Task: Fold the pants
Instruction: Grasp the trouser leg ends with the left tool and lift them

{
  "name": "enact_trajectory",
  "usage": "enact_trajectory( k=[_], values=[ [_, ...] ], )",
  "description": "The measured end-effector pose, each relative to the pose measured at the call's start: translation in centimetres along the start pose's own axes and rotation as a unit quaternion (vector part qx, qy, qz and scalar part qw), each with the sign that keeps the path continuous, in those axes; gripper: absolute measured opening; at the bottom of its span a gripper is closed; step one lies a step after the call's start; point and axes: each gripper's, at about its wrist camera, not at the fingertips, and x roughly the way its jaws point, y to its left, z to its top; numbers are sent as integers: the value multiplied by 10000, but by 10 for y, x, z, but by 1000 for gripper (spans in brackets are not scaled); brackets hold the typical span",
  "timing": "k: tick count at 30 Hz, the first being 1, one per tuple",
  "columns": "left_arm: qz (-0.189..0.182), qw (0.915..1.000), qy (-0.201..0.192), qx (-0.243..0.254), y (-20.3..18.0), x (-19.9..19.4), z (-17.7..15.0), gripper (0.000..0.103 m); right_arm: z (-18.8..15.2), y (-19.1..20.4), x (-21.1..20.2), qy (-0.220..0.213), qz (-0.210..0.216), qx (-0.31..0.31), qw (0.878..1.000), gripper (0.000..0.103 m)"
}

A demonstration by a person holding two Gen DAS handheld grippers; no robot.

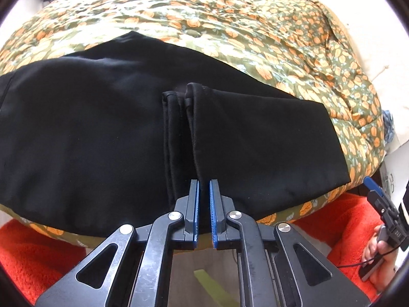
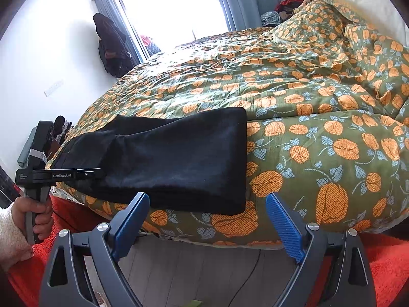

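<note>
The black pants (image 1: 102, 128) lie on the floral quilt, with the leg ends folded back over the rest; they also show in the right wrist view (image 2: 179, 161). My left gripper (image 1: 204, 186) is shut on the hem edge of the pants at the near side of the bed. It also shows in the right wrist view (image 2: 98, 172) at the fold. My right gripper (image 2: 208, 204) is open and empty, a little off the bed edge near the right end of the pants. One of its blue fingers (image 1: 372, 185) shows at the right in the left wrist view.
The green quilt with orange flowers (image 2: 319, 102) covers the bed and is bunched at the far right. An orange rug (image 2: 383, 263) lies below the bed edge. Clothes hang by the bright window (image 2: 112, 46). More clothes are piled at the bed's far end (image 2: 281, 7).
</note>
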Motion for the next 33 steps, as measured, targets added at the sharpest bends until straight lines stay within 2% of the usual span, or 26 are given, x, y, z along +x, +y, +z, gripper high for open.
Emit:
enact_trajectory(
  k=[2, 5, 8, 11, 12, 14, 15, 17, 18, 19, 21, 23, 25, 28, 30, 33],
  values=[
    [-86, 9999, -36, -89, 2, 4, 3, 6, 4, 3, 3, 18, 7, -98, 10000, 88],
    [-42, 10000, -55, -21, 0, 9, 3, 7, 23, 16, 11, -54, -2, -568, 9984, 75],
    [-77, 9999, -83, -7, 2, 10, 3, 10, 46, 29, 18, -201, 62, -973, 9950, 74],
    [-208, 9997, -124, -40, 5, 10, 3, 13, 59, 32, 46, -17, 5, -1153, 9933, 74],
    [-279, 9995, -131, -66, 6, 10, 3, 18, 59, 29, 63, 219, -13, -1140, 9932, 77],
    [-504, 9986, -129, -125, 7, 9, 2, 31, 47, 16, 113, 1161, -145, -1040, 9877, 82],
    [-579, 9981, -150, -135, 6, 7, 2, 41, 41, 9, 127, 1386, -182, -967, 9854, 86],
    [-564, 9979, -312, -72, 3, -4, -1, 63, 45, 1, 116, 1068, -231, -676, 9917, 89],
    [-382, 9981, -488, -4, 1, -13, -3, 84, 49, -1, 105, 866, -283, -500, 9946, 89],
    [-254, 9972, -706, 76, 0, -21, -5, 92, 53, 0, 89, 583, -277, -366, 9972, 89],
    [-252, 9943, -1025, 147, 0, -35, -5, 93, 55, 7, 55, -5, -243, -391, 9989, 89],
    [-188, 9932, -1150, 28, 8, -39, -3, 93, 47, 16, 33, -377, -368, -673, 9963, 90],
    [-34, 9939, -1089, -183, 19, -34, -2, 93, 38, 21, 29, -376, -513, -790, 9948, 90],
    [229, 9945, -910, -459, 31, -24, 1, 93, 34, 25, 41, -151, -566, -893, 9943, 90],
    [367, 9938, -927, -502, 35, -24, 2, 93, 31, 30, 48, -156, -751, -1163, 9902, 90],
    [568, 9926, -978, -447, 37, -29, -2, 93, 25, 36, 58, -28, -748, -1393, 9874, 90]
  ],
)
